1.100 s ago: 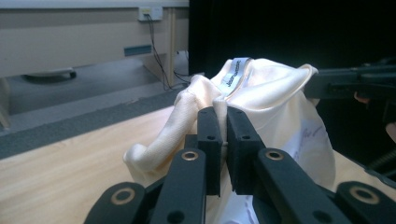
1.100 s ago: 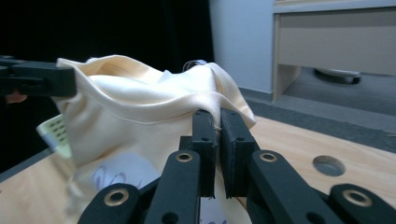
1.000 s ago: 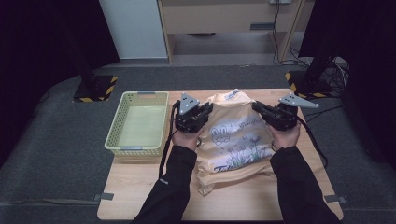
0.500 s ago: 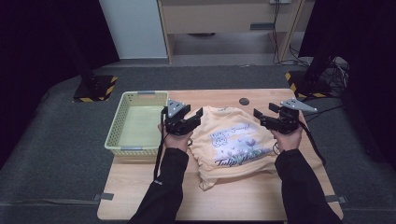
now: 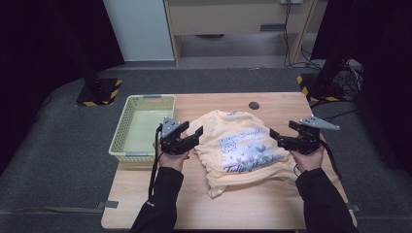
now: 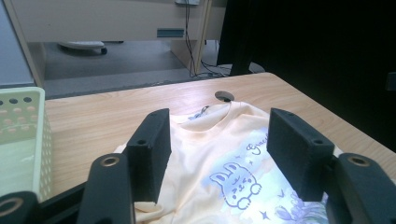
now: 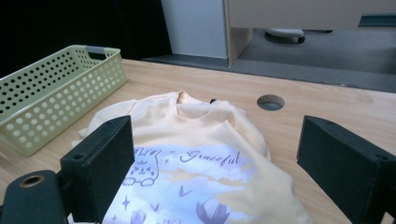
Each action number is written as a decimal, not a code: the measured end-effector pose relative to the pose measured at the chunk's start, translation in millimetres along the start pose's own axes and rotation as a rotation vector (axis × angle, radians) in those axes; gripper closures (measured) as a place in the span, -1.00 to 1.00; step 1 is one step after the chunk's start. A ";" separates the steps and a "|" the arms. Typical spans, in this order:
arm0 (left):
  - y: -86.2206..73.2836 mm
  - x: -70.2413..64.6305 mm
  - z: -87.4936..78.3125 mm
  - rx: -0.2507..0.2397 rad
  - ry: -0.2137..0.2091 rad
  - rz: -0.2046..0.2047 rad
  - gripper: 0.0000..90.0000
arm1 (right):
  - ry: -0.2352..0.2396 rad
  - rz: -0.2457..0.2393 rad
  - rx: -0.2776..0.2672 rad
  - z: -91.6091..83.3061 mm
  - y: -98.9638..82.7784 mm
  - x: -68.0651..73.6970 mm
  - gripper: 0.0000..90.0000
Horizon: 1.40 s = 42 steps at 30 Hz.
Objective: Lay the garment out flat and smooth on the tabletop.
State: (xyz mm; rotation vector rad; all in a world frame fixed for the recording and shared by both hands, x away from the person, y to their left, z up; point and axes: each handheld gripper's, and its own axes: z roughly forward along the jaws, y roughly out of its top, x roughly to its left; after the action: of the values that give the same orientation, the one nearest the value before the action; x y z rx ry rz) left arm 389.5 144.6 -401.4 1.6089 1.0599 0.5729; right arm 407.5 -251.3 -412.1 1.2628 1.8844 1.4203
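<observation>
The pale yellow T-shirt (image 5: 238, 148) with its rabbit and tulip print lies folded in the middle of the bench (image 5: 272, 213), collar toward twelve o'clock near the small round hole (image 5: 253, 105) in the wood. A second ago both hands were on top of the shirt, pressing or smoothing the cloth. Half a second ago they had drawn out to its side edges, and now they stand clear of it. My reading is that a fold has just been finished and let go, so the shirt rests as a compact packet, a little rumpled along its six o'clock edge.

The left tongs (image 5: 190, 137) sit at the shirt's nine o'clock side, between it and the green perforated basket (image 5: 127, 127). Seen along their own jaws, these stand wide apart with nothing between them, and the shirt's print shows through the gap. The right tongs (image 5: 281, 141) are at three o'clock, just off the shirt's edge, likewise spread wide and empty. Neither pair touches the cloth as far as I can tell. The basket holds nothing, which suggests it may be where the shirt goes.
</observation>
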 end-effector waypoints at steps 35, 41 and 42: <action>-85.9 -24.3 -28.1 0.267 -0.071 0.037 -0.39 | -0.065 -0.014 0.204 -39.1 -75.4 -26.8 -0.87; -102.5 -31.4 -26.4 0.337 -0.065 0.042 -0.38 | -0.080 0.004 0.247 -41.8 -86.8 -33.9 -0.85; -105.2 -33.1 -25.6 0.352 -0.063 0.046 -0.39 | -0.085 0.001 0.253 -41.6 -88.6 -34.3 -0.84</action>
State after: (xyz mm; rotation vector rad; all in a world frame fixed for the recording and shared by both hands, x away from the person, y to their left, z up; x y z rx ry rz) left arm 316.6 132.3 -487.1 1.9476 1.1240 0.3759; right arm 356.1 -305.7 -484.0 1.4164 2.0531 1.1347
